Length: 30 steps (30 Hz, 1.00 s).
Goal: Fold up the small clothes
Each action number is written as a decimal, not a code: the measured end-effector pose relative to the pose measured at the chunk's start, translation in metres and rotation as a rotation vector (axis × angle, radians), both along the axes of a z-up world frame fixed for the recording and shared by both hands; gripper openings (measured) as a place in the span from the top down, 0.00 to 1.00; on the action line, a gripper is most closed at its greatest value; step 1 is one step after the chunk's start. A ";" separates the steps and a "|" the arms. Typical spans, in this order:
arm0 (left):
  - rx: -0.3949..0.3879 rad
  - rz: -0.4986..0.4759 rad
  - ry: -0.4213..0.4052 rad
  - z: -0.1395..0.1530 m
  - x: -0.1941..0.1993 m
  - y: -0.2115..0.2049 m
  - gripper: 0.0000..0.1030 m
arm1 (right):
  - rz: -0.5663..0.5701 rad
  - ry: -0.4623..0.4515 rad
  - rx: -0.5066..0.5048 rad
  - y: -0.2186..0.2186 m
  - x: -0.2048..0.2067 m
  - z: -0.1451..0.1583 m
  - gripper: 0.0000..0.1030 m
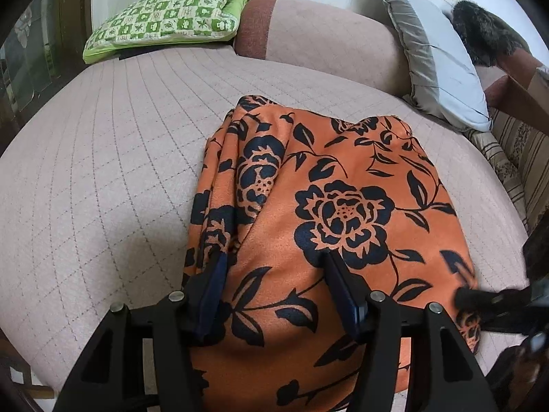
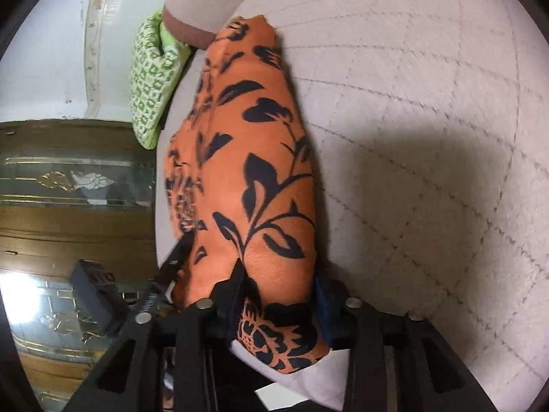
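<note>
You are mid-fold: both the left gripper (image 1: 274,267) and right gripper (image 2: 278,281) stand spread around the orange cloth (image 1: 326,206); next, pinch its near edge.

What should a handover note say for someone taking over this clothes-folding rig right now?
Left gripper: open, fingers straddling the near edge of the orange floral garment.
Right gripper: fingers around a bunched end of the same garment; whether it is clamped is unclear.
Garment lies on the quilted bed, folded at least once but lumpy.
Left to do: flatten, finish the fold.
</note>
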<state>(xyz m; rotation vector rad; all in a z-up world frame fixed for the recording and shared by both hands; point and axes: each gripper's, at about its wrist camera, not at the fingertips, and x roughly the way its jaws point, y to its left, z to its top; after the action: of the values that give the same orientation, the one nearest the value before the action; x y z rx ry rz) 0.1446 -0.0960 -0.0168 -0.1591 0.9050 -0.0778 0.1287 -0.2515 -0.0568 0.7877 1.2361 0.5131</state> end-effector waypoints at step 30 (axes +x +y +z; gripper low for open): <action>-0.022 -0.005 0.010 -0.001 0.002 0.003 0.39 | -0.008 -0.060 -0.069 0.018 0.099 0.000 0.43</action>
<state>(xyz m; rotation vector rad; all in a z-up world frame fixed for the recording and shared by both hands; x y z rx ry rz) 0.1464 -0.0931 -0.0175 -0.1777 0.9150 -0.0916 0.2281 -0.2339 -0.0568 0.7138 1.1890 0.4813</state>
